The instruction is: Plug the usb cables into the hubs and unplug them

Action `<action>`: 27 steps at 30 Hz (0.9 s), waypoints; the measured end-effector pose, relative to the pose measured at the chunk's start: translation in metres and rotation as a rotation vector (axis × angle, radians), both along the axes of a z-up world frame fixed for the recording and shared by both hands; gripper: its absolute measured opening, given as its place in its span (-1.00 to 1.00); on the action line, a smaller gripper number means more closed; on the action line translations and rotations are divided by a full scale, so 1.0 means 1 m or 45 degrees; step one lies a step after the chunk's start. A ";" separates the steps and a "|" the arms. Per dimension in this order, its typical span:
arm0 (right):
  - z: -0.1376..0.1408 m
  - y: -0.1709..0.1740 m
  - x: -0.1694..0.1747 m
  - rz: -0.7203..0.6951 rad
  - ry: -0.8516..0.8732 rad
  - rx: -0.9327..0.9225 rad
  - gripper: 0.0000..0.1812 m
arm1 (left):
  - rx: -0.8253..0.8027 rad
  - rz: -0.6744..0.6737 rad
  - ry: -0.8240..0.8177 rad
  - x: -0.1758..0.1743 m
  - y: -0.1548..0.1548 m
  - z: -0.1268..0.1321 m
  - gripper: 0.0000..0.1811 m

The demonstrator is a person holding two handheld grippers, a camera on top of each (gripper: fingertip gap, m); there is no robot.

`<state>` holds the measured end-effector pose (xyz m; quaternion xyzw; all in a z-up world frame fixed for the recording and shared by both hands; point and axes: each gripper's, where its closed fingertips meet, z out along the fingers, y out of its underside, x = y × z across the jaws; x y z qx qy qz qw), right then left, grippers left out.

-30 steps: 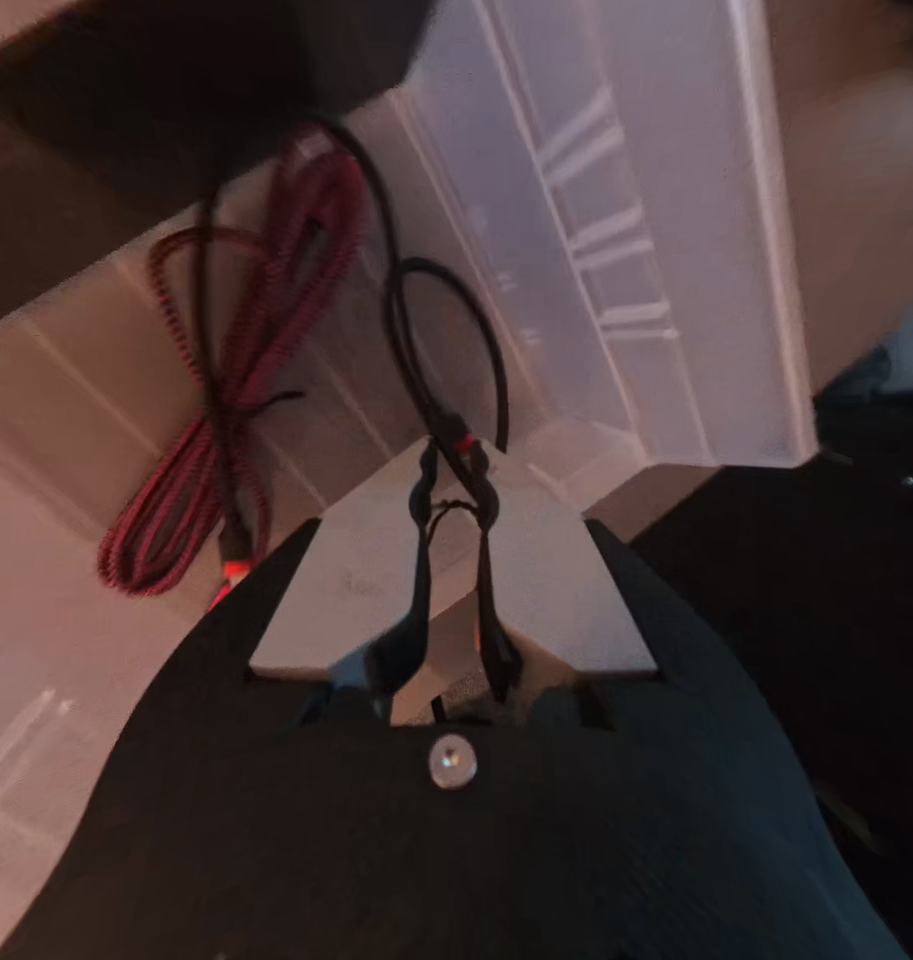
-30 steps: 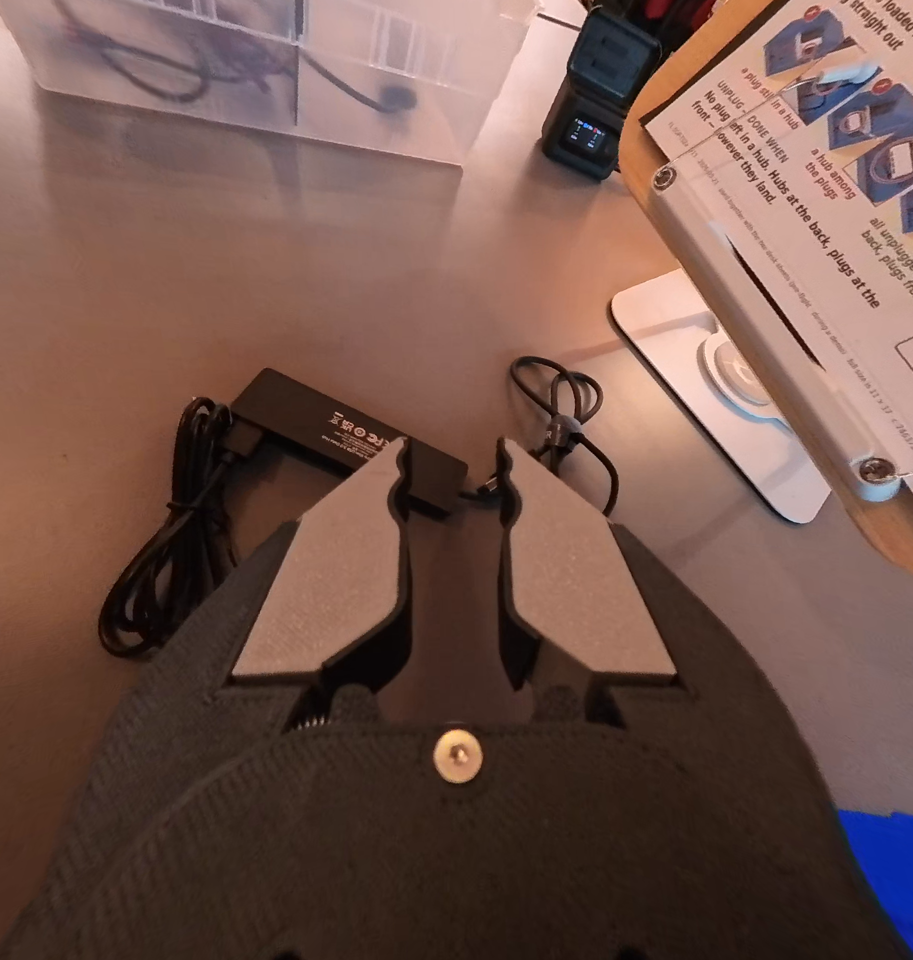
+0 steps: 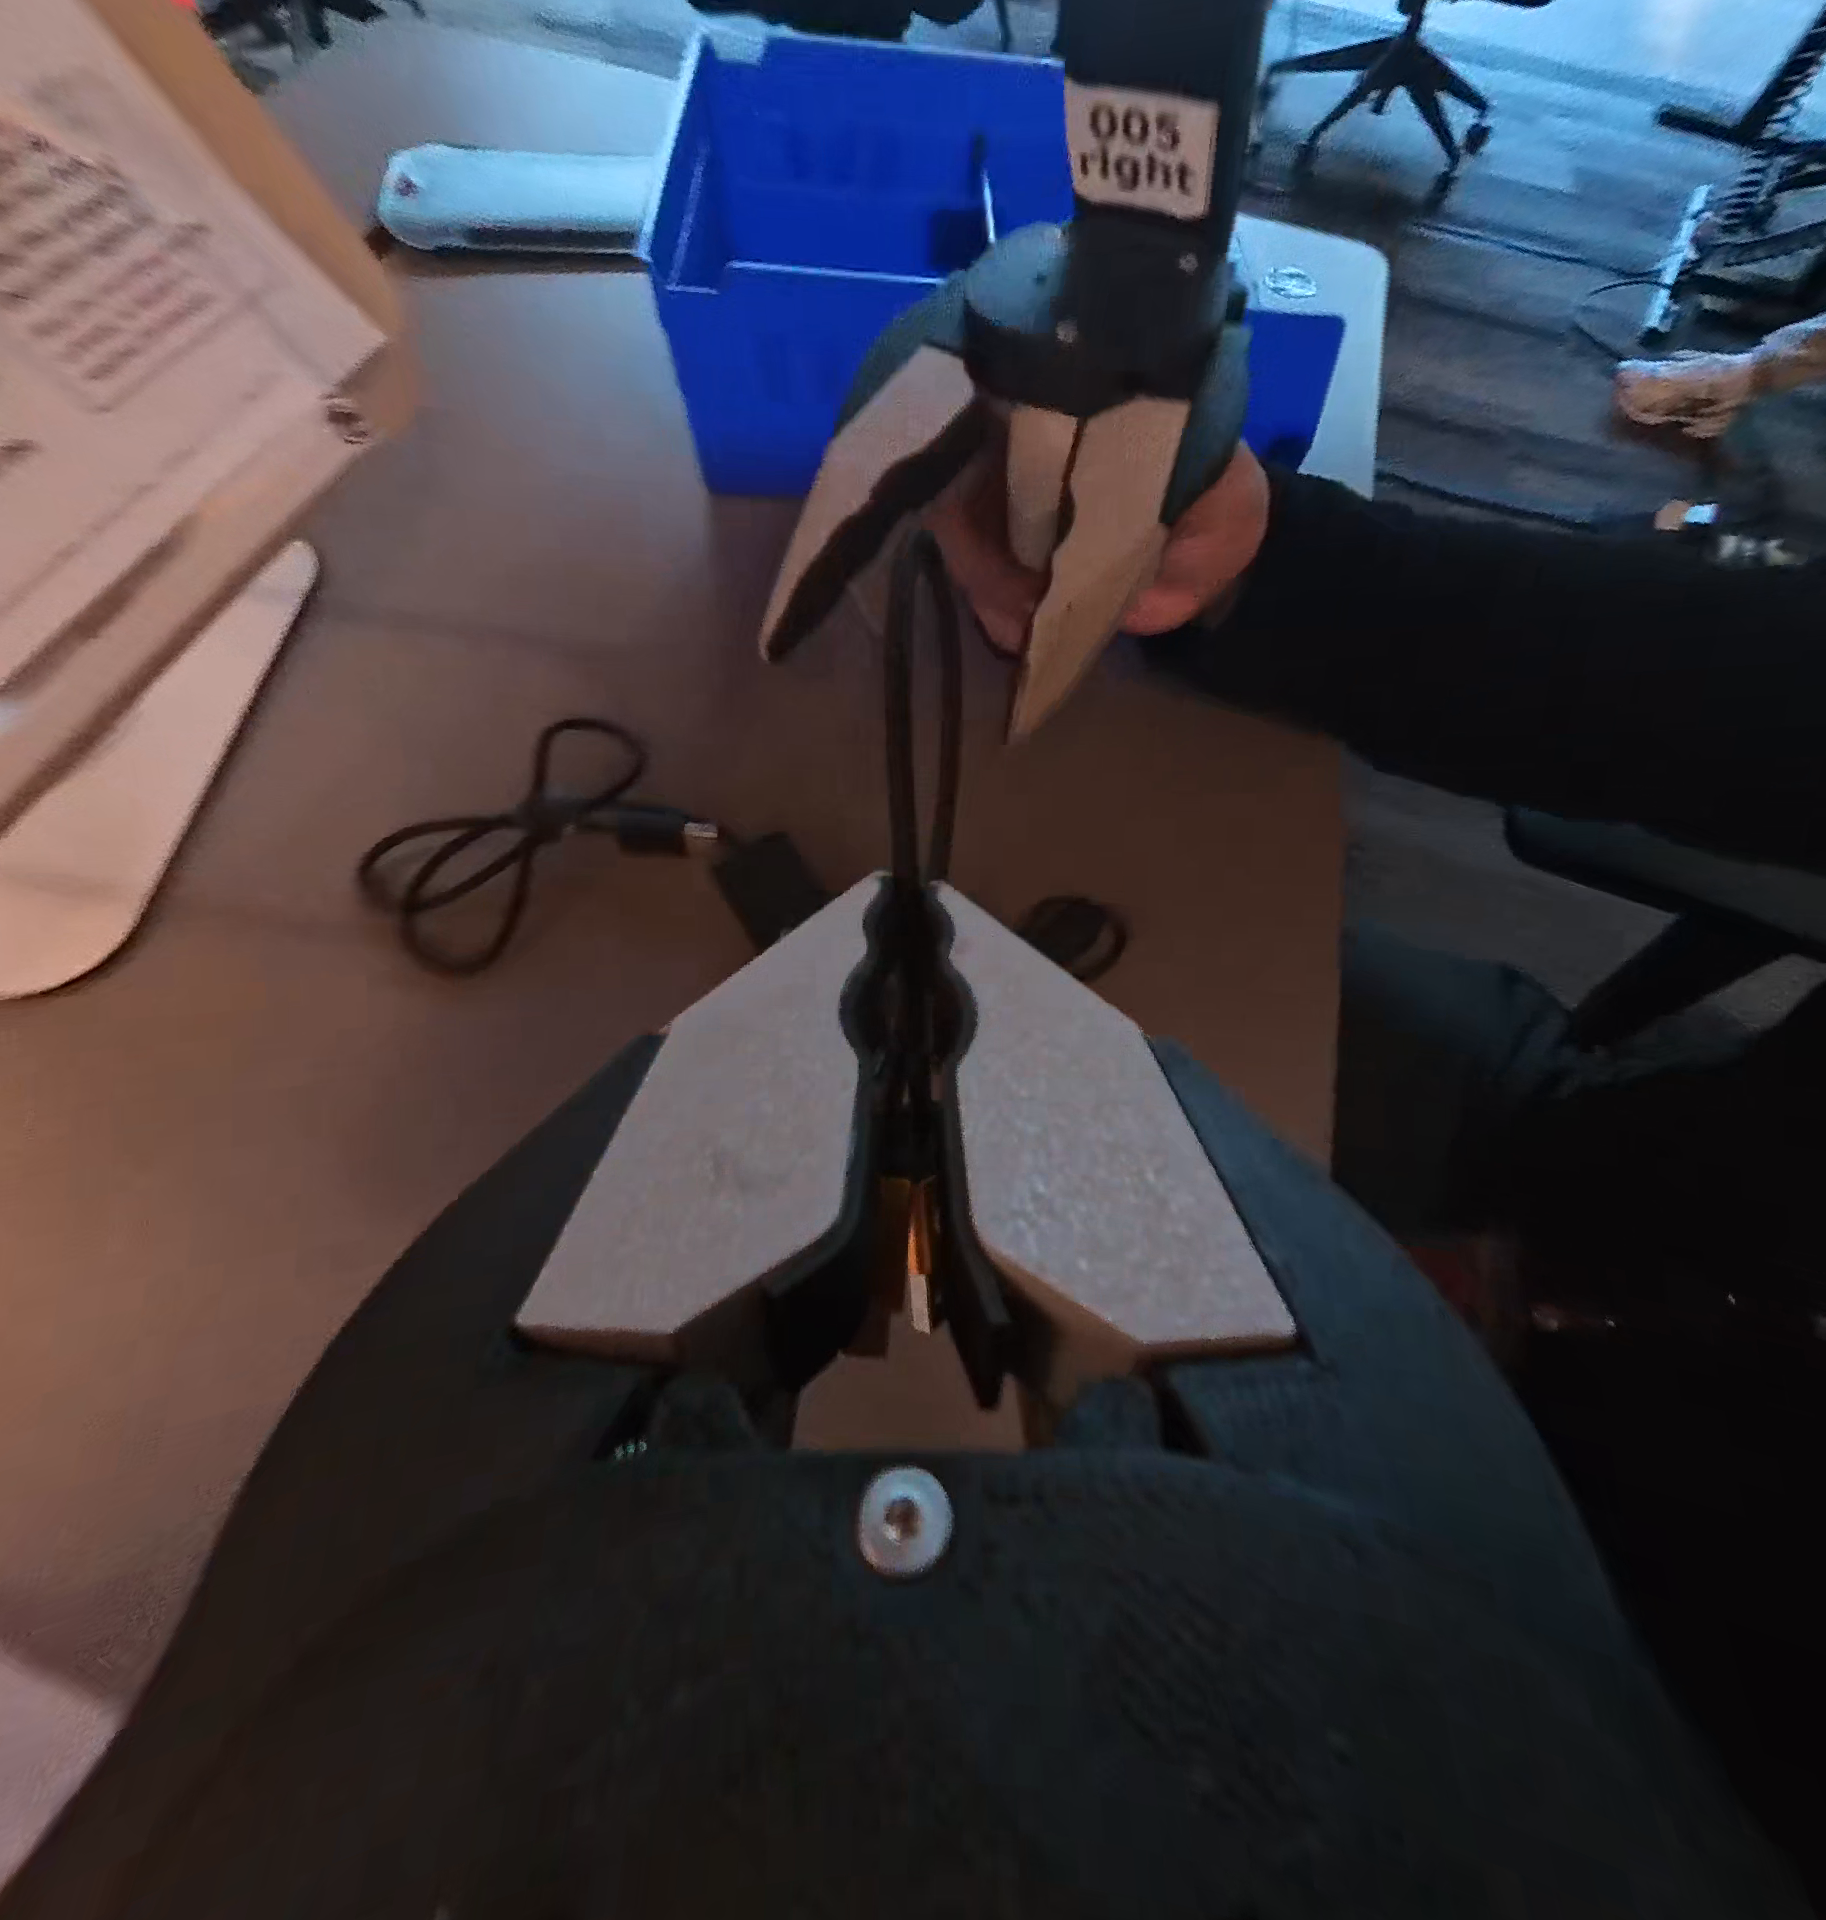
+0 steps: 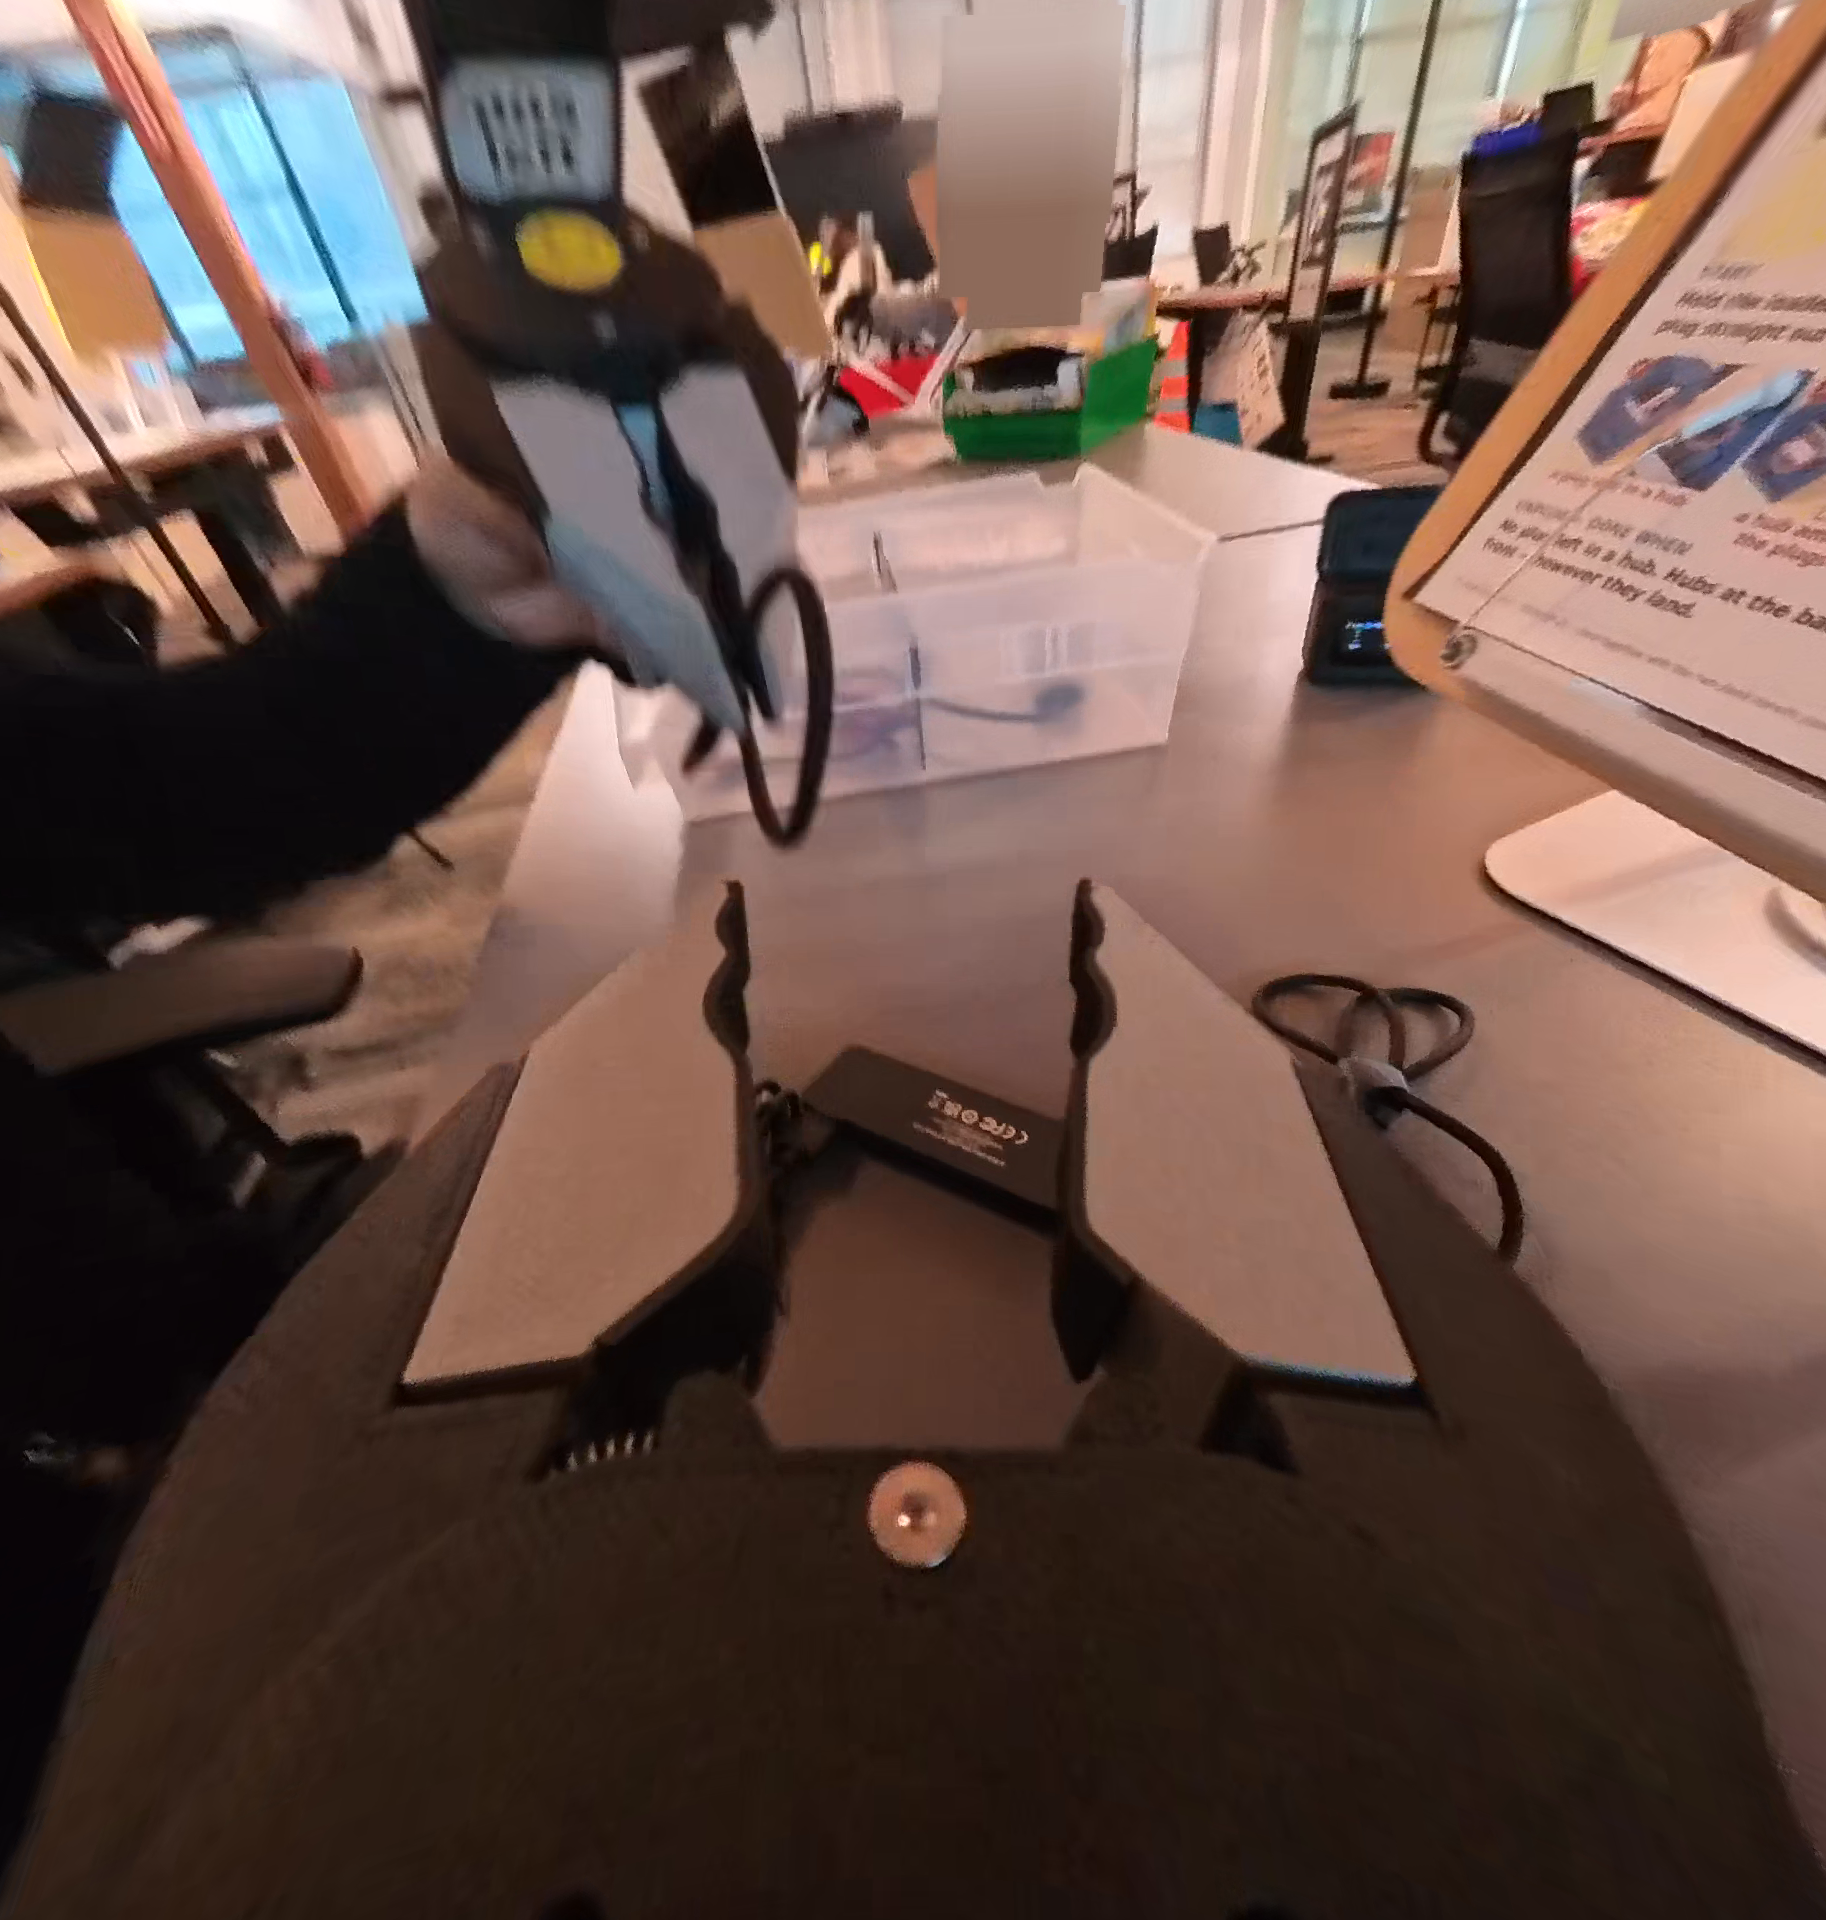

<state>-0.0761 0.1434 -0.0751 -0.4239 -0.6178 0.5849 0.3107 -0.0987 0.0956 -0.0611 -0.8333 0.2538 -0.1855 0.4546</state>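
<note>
The left hand-held gripper (image 3: 911,914) is raised above the table (image 3: 265,1039), clenched on a looped black cable (image 3: 924,707) that sticks out past its tips. The right hand-held gripper (image 4: 904,925) hangs tilted down with its fingers released, holding nothing. One black hub (image 4: 940,1127) lies on the table right under it, and a second coiled cable (image 4: 1387,1049) rests just beside the hub, unplugged. A clear bin (image 4: 1002,634) stands farther back.

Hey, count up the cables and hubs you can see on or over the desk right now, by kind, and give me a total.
Black cable held in the left gripper: 1
Black bundled cables lying on the desk: 2
Black hub on the desk: 1
Total: 4
</note>
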 end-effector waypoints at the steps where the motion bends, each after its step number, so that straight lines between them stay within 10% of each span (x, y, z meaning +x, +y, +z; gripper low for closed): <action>1: 0.004 0.004 0.001 -0.003 0.012 -0.047 -0.34 | -0.012 -0.018 -0.006 0.006 0.009 -0.009 -0.98; 3: 0.011 0.009 0.005 0.012 0.035 -0.128 -0.45 | -0.034 -0.028 -0.010 0.013 0.026 -0.023 -0.98; 5: 0.010 0.017 0.007 -0.010 0.032 -0.136 -1.00 | -0.027 -0.045 -0.035 0.019 0.039 -0.031 -0.98; 14: 0.018 0.061 0.012 -0.297 0.078 -0.110 -1.00 | -0.118 0.000 -0.291 0.001 0.056 -0.064 -0.82; 27: 0.043 0.056 0.025 -0.199 0.244 -0.251 -1.00 | -0.142 0.176 0.155 -0.021 0.066 -0.108 -0.60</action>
